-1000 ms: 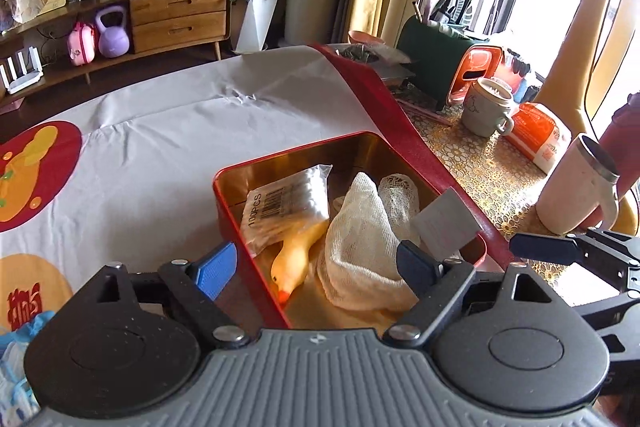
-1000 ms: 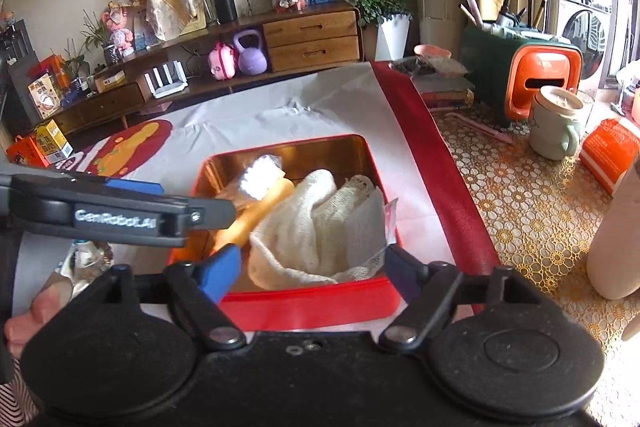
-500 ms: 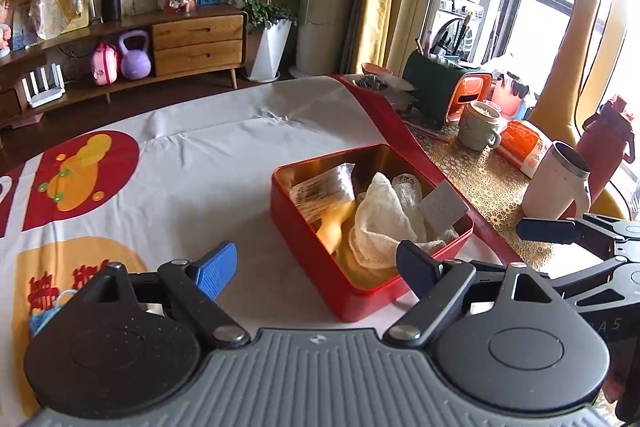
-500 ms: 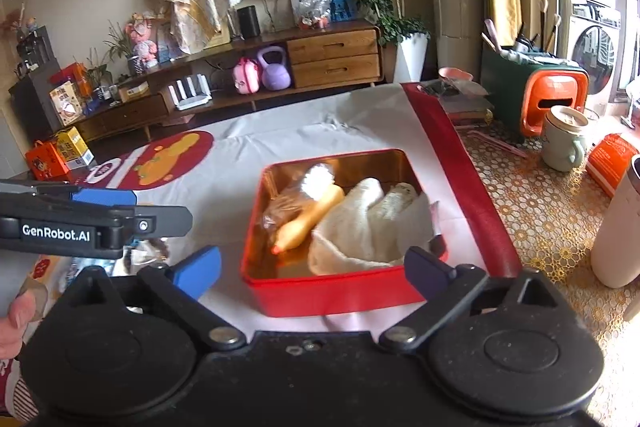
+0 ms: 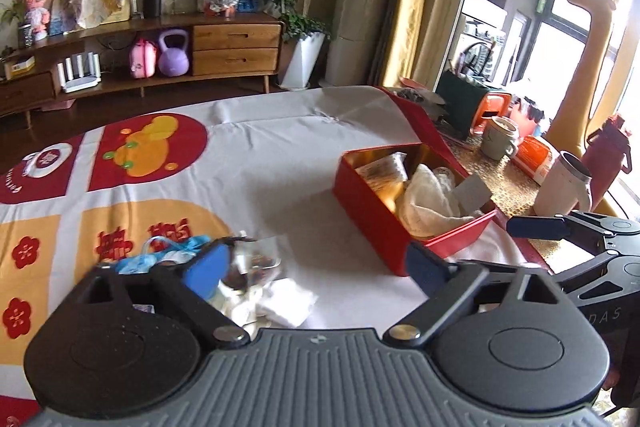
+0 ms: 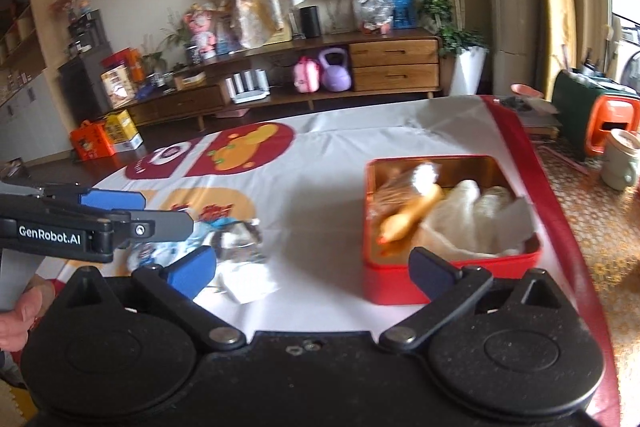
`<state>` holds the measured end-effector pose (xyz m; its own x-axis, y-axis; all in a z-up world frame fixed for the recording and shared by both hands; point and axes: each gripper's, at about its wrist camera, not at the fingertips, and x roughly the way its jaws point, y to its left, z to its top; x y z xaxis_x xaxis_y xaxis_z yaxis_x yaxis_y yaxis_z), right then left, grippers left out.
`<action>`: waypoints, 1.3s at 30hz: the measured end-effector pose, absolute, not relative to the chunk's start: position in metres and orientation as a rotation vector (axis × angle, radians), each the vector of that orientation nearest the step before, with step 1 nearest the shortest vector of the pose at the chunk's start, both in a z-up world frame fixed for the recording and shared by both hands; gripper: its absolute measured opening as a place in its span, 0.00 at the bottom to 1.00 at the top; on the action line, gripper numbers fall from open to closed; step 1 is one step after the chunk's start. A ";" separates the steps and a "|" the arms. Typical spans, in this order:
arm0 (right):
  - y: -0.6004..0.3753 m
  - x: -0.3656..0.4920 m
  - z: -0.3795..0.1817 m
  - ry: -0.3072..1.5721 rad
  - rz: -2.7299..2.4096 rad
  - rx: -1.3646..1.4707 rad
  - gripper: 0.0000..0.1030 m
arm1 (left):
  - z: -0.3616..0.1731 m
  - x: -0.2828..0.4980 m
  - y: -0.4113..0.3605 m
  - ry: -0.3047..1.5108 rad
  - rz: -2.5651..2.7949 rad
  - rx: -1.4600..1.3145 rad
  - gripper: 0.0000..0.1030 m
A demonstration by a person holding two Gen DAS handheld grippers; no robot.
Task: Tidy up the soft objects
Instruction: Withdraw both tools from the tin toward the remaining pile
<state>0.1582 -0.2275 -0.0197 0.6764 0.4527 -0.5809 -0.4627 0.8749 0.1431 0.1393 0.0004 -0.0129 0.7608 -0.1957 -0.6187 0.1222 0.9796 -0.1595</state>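
A red tin box (image 5: 372, 205) (image 6: 448, 281) stands on the white tablecloth and holds a cream cloth (image 5: 424, 199) (image 6: 472, 223), a yellow rubber duck (image 6: 412, 213) and a clear packet (image 5: 382, 167). A pile of loose soft items lies left of it: blue fabric (image 5: 168, 257), a shiny wrapper (image 5: 256, 261) (image 6: 240, 243) and a white cloth (image 5: 286, 303) (image 6: 248, 281). My left gripper (image 5: 316, 265) is open and empty, above the pile and the box's near corner. My right gripper (image 6: 314, 267) is open and empty, between pile and box.
Right of the red table edge stand a white mug (image 5: 562, 185), a grey-green mug (image 5: 498, 139) (image 6: 620, 159), a maroon bottle (image 5: 608, 155) and a green-orange holder (image 5: 472, 107). A wooden sideboard (image 6: 320, 75) lines the far wall.
Both grippers have pulled back and swung left, away from the box. The box now sits farther off at the right, and the pile of loose items has come into view.
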 end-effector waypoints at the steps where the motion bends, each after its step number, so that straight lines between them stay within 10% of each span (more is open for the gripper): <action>1: -0.221 0.157 -0.020 0.649 0.524 -0.024 1.00 | -0.014 0.135 0.007 0.677 -0.163 -0.117 1.00; 39: -0.093 0.199 -0.112 0.796 0.677 -0.188 0.93 | -0.116 0.161 0.133 0.794 0.033 -0.182 1.00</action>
